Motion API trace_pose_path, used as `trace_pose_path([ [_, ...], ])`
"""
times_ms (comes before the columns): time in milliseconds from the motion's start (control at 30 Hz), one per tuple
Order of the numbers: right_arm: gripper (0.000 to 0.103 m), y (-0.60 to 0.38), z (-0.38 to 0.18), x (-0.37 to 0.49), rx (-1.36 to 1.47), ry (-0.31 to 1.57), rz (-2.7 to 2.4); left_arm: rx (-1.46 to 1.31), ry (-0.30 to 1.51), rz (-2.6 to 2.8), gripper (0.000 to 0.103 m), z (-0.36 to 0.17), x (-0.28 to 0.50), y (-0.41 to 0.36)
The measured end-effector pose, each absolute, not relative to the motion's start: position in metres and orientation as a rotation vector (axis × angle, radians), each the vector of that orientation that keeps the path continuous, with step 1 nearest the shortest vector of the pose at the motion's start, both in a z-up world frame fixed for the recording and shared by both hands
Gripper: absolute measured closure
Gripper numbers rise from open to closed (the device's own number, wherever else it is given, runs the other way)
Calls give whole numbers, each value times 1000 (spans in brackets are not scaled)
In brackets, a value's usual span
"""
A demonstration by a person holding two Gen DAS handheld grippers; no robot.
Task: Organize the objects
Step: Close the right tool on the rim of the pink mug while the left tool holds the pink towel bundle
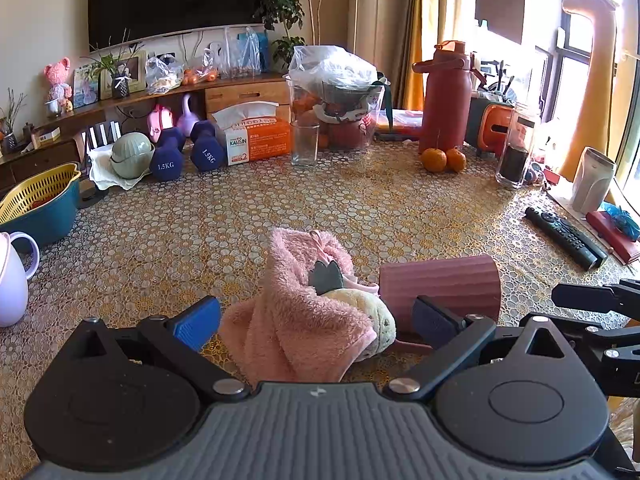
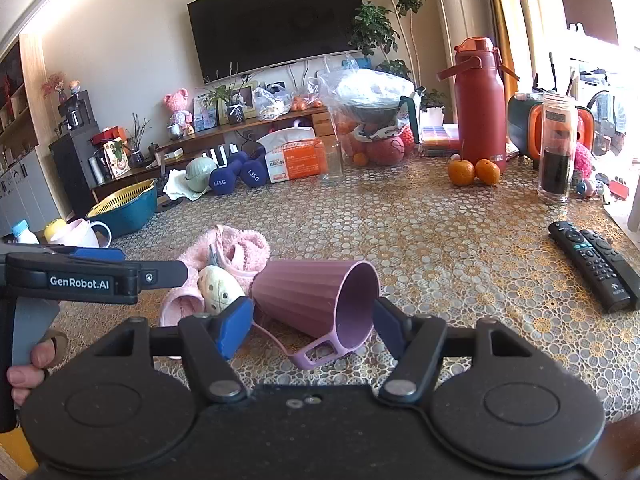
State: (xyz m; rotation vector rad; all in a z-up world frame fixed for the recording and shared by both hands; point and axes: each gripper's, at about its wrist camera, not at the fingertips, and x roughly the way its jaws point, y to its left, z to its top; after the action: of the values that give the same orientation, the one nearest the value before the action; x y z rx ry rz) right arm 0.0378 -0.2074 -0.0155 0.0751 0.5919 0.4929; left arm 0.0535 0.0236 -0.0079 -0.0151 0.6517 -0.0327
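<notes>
A pink fluffy towel (image 1: 288, 312) with a cream plush face lies crumpled on the patterned table; it also shows in the right wrist view (image 2: 236, 252). A mauve ribbed cup (image 2: 316, 300) lies on its side just right of the towel, mouth facing right, handle on the table; in the left wrist view it (image 1: 444, 284) is partly behind a finger. My left gripper (image 1: 316, 320) is open, its blue pads either side of the towel's near end. My right gripper (image 2: 310, 324) is open, its pads flanking the cup without clearly touching it.
Two remotes (image 2: 592, 264) lie at the right. Further back stand two oranges (image 2: 474, 172), a red thermos (image 2: 478, 104), a clear glass (image 2: 332, 162), a tissue pack (image 2: 294, 160), dumbbells (image 2: 238, 176) and a teal-yellow basket (image 2: 124, 204). A lilac pitcher (image 1: 10, 280) is at left.
</notes>
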Motion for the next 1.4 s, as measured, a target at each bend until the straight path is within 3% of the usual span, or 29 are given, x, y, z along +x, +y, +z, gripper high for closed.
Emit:
trace_pose_path([
  [567,37,-200,-24,73,4,643,588,223,751,-263,0,-47,96,14],
  [900,37,-195,-30,93,2,675,594,180,766,-246,0,-61,109,23],
  [1133,39,-194,-39,105,53,720,605,140,744,-253,28,-54,103,23],
  [1400,40,-196,-39,106,108,713,622,89,717,-215,37,-42,93,29],
])
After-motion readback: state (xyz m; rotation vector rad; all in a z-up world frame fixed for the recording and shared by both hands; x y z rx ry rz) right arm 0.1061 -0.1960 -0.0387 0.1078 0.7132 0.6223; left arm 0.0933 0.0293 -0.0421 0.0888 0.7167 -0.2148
